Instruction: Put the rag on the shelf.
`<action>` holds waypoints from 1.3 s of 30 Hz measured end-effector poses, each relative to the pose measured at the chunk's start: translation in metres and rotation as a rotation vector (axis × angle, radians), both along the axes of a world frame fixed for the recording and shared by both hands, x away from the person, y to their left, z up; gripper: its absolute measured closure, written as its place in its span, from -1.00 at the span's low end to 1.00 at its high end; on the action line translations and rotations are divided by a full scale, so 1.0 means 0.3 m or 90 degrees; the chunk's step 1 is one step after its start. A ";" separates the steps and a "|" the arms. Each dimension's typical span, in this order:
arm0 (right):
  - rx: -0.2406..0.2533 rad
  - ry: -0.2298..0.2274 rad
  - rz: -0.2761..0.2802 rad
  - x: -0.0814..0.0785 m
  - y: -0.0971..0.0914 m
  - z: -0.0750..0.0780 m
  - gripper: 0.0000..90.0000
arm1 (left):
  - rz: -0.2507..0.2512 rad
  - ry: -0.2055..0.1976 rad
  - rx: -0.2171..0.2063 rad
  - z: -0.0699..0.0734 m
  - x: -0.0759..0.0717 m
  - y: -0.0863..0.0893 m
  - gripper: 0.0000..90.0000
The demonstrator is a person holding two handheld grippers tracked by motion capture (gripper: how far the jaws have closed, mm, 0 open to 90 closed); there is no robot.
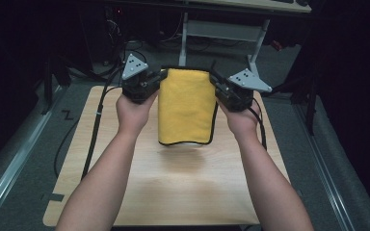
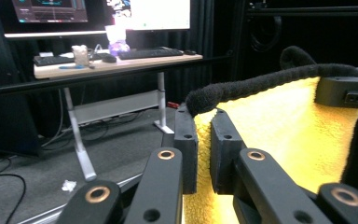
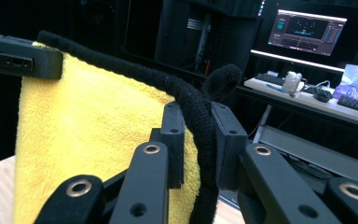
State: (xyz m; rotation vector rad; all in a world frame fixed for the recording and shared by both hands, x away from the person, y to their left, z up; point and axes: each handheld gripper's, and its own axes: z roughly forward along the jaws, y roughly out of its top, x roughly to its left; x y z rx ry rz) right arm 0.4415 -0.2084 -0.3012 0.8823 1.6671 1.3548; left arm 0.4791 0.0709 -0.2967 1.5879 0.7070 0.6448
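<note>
Both forearms reach forward from the near edge of the wooden table [image 1: 173, 192], roughly parallel, each hand wrapped around a gripper body at about the same height above the far half of the tabletop. The left gripper [image 1: 160, 79] and right gripper [image 1: 215, 83] point inward, toward each other. Between them hangs a yellow towel [image 1: 185, 108] with a black bound edge (the nap looks plush, fleecy), held up by its two top corners; it falls as a smooth, slightly curved sheet, its lower hem clear of the table, with a soft shadow below it. In the left gripper view, the jaws stand narrow, clamped on the towel's corner [image 2: 204, 122] just under the black edging. In the right gripper view, the jaws likewise pinch the black edging [image 3: 200, 126] at the opposite corner.
</note>
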 end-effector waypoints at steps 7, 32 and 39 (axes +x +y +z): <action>-0.003 0.005 0.003 0.075 -0.020 -0.010 0.73 | -0.009 -0.013 0.059 0.015 0.064 -0.008 0.84; -0.098 0.102 0.016 0.222 -0.004 -0.194 0.73 | -0.021 0.149 0.079 -0.252 0.215 0.015 0.83; -0.096 0.136 0.028 0.244 -0.025 -0.254 0.73 | -0.037 0.185 0.071 -0.317 0.219 0.016 0.85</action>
